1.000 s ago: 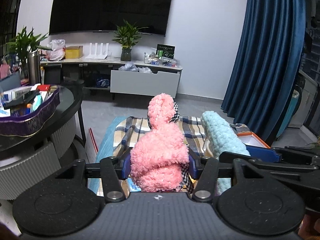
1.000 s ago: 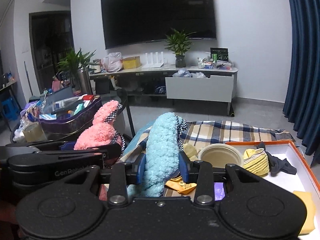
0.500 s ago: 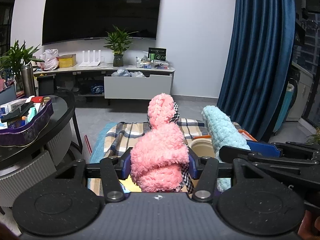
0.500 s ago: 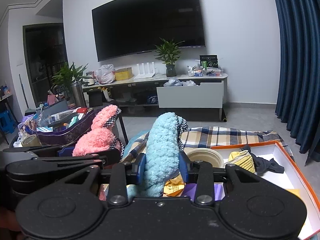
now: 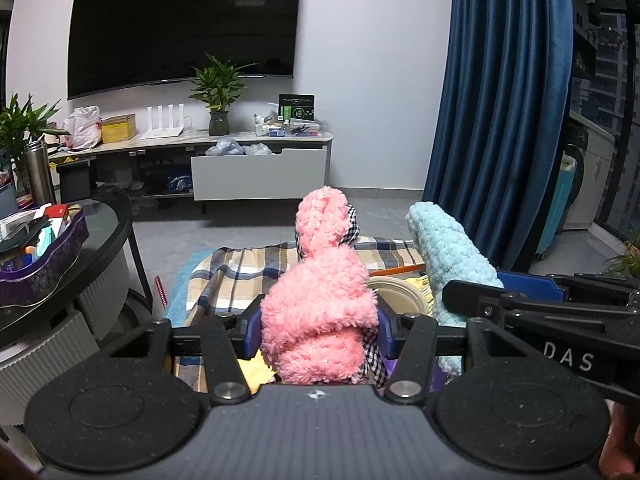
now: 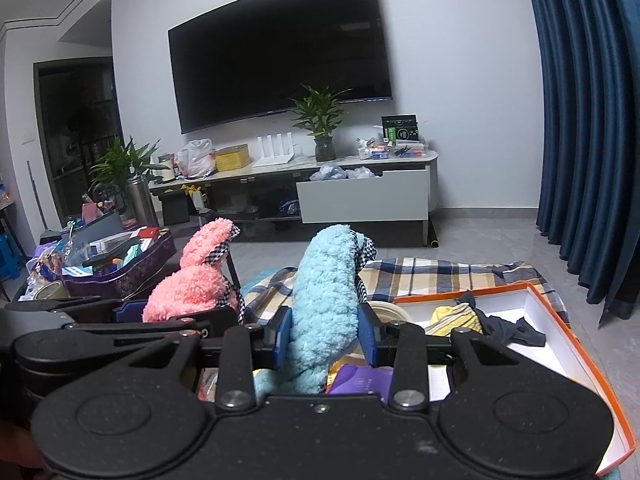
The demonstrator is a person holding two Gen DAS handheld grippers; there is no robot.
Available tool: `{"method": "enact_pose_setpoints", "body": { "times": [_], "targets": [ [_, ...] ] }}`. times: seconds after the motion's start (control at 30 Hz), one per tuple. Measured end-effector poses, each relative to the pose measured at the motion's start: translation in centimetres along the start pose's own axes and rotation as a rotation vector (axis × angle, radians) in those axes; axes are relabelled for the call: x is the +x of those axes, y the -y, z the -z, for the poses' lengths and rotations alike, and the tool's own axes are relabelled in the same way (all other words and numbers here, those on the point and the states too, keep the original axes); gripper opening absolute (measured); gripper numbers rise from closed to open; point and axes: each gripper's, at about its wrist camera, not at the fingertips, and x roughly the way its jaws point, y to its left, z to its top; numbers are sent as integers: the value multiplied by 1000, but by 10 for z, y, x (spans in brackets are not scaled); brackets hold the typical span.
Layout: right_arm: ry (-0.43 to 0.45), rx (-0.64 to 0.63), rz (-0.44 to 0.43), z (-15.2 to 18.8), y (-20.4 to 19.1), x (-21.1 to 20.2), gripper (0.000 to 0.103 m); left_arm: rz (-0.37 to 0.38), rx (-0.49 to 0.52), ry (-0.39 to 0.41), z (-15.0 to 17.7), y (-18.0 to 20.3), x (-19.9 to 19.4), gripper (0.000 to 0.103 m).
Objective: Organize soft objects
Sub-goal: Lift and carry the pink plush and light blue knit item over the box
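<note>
Above the plaid blanket, both grippers are loaded. Left gripper clamped on the pink fuzzy slipper, blue pads pressed into both its sides, toe end sticking up and away from the camera. Right gripper clamped the same way on the light-blue fuzzy slipper, just beside the pink one. Both slippers show checkered lining at the far end. Orange-rimmed white box sits on the blanket's right side, holding a yellow striped cloth and a dark garment at its far end. A round beige bowl is by the box's left edge.
</note>
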Motion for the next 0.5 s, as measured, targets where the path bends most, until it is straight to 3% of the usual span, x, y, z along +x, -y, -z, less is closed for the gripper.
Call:
{"method": "enact_pose_setpoints", "body": {
  "times": [0.5],
  "targets": [
    [11,22,39,-3,22,-4,43,39,22,-9,-1,16,11,54]
  ]
}}
